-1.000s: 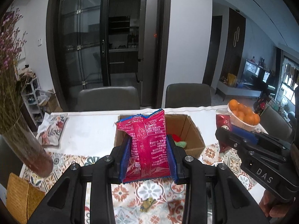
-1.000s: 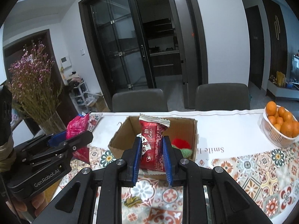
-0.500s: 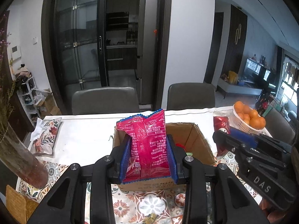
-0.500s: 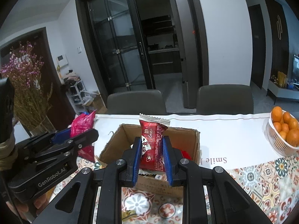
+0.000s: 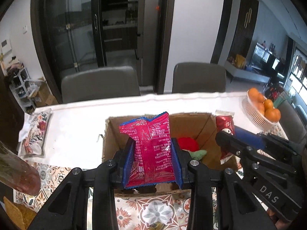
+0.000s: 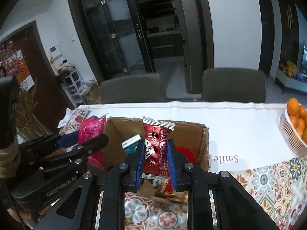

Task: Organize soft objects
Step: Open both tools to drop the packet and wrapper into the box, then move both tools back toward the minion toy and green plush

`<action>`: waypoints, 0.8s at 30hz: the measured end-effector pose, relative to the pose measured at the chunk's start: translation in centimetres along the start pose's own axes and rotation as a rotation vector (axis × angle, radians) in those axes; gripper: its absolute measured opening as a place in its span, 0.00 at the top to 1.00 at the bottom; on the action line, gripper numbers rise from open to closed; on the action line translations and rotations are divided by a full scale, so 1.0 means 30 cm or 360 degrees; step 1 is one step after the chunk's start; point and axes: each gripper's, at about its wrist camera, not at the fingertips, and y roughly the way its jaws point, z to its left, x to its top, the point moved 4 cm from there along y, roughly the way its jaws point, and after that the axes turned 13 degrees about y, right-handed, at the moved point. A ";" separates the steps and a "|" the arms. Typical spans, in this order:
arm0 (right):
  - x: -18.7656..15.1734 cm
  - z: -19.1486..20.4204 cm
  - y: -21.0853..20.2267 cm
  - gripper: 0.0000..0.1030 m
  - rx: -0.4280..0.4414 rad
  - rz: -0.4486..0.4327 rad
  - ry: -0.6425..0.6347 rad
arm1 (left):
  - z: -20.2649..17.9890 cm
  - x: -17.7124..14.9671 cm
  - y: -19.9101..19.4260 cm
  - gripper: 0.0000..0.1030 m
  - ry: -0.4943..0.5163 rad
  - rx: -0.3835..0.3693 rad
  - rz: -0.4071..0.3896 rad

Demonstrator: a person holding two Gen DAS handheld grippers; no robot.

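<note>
My left gripper (image 5: 152, 149) is shut on a pink snack bag (image 5: 151, 149) and holds it over the open cardboard box (image 5: 209, 132). My right gripper (image 6: 155, 149) is shut on a dark red snack packet (image 6: 157, 145) over the same box (image 6: 203, 134). In the left wrist view the right gripper and its packet (image 5: 225, 126) are at the box's right wall. In the right wrist view the left gripper's pink bag (image 6: 90, 128) is at the box's left wall. Inside the box lie a red soft toy (image 5: 187, 142), a green soft piece (image 5: 198, 154) and a teal carton (image 6: 132, 143).
A white basket of oranges (image 5: 259, 115) stands at the table's far right. A floral pouch (image 5: 36, 132) lies at the left. A vase with dried flowers (image 6: 25, 115) stands at the left edge. Two grey chairs (image 5: 99, 84) are behind the table. A patterned cloth (image 6: 268, 176) covers the near side.
Both grippers have moved forward and down, so both packets now hang over the box opening. Both stay shut on their packets.
</note>
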 end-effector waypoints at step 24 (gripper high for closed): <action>-0.033 -0.077 -0.103 0.32 -0.0259 -0.0045 0.0132 | -0.024 -0.094 -0.091 0.48 0.0037 0.0117 0.0039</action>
